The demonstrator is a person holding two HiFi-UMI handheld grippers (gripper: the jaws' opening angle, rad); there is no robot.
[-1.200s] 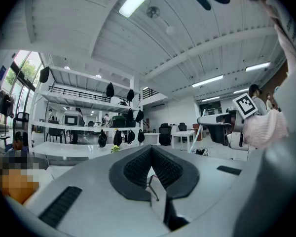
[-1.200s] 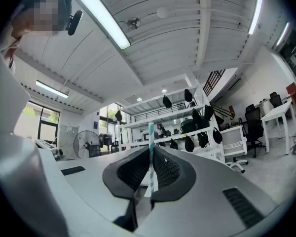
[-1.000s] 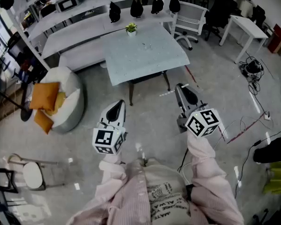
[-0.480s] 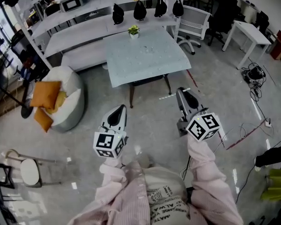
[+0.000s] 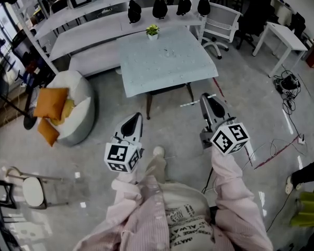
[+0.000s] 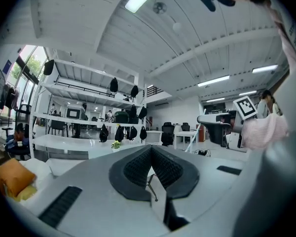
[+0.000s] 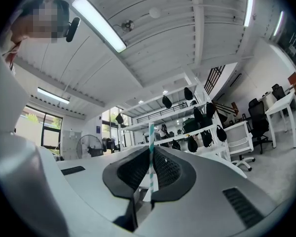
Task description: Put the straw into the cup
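1. Our right claw [image 7: 151, 157] is pinching the striped straw [image 7: 151, 132] partway along its length, pads closed on it; we judge this grip leaves a free end to feed into a cup
2. Our left claw [image 6: 151, 151] is pressed together with nothing between its pads, probably kept free to steady the cup
3. Both claws are held out roughly level over the floor [image 5: 167, 135], well short of the pale surface [image 5: 146, 72] ahead, so the straw is in the air in the right claw
4. The straw's long axis runs across the right claw's jaws, nearly upright, one end above the pads and the other below
5. We cannot make out the cup in any view
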